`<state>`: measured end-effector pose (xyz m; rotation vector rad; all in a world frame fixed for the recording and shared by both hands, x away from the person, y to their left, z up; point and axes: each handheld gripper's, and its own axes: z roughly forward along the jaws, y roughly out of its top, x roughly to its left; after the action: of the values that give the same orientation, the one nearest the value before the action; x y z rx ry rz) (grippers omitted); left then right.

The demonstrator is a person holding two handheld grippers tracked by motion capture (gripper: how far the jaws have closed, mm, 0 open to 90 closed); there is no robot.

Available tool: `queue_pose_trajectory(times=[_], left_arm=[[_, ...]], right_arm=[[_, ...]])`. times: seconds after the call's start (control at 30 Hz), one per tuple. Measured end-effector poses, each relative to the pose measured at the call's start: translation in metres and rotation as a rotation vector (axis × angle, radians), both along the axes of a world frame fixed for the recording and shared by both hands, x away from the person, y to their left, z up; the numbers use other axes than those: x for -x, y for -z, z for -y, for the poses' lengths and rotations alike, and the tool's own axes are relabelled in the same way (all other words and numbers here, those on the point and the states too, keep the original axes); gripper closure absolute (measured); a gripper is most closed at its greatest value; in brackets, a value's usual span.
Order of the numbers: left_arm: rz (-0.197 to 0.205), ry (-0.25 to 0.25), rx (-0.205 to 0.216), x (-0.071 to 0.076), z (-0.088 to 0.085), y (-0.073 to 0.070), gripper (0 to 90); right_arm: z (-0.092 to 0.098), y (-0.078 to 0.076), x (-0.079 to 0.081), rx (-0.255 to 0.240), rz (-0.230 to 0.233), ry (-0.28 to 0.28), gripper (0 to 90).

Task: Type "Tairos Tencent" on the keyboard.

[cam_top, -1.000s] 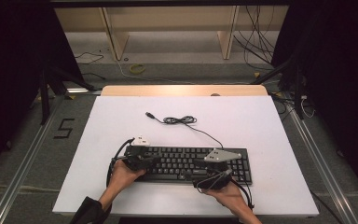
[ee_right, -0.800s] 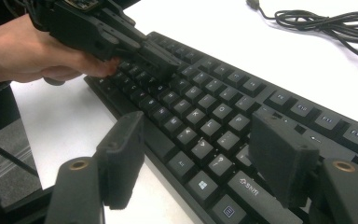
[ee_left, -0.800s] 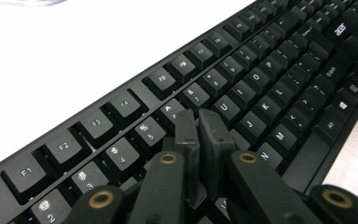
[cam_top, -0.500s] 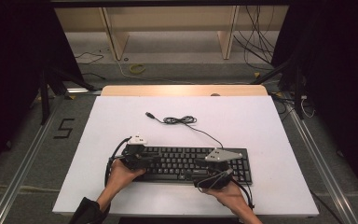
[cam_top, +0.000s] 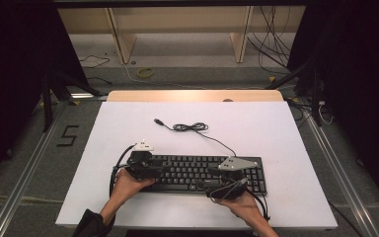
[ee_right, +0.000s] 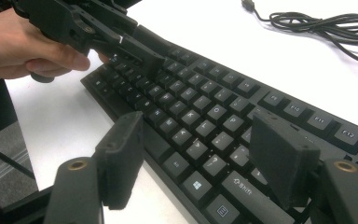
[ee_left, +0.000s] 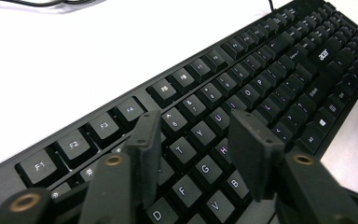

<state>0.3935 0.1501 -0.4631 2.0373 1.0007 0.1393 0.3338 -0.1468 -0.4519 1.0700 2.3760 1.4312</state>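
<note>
Keyboard (cam_top: 205, 173) partly hidden beneath left gripper (cam_top: 154, 170) and right gripper (cam_top: 216, 183).

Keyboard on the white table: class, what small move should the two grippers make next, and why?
Probably lower the left gripper and right gripper a little. Both hover open over the keyboard, the left's fingers having just been opening, with nothing between them.

Keyboard (cam_top: 197, 173) lies on table (cam_top: 276, 133), cable (cam_top: 190, 127) behind.

One keyboard (cam_top: 202, 173), two claws (cam_top: 160, 170)
</note>
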Motion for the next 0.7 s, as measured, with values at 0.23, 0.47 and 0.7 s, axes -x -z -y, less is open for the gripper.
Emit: queue_pose_trajectory(times=[0.23,0.47,0.7], left_arm=[[-0.001,-0.003,0.025,0.001,-0.003,-0.002,48.5],[0.011,0.001,0.047,0.003,-0.005,-0.005,44.0],[0.024,0.016,0.078,0.007,-0.006,-0.007,40.2]], right_arm=[[0.002,0.0,0.0,0.0,0.002,0.004,36.4],[0.006,0.0,0.0,-0.002,0.006,0.01,36.3],[0.012,-0.003,0.0,-0.008,0.013,0.025,36.3]])
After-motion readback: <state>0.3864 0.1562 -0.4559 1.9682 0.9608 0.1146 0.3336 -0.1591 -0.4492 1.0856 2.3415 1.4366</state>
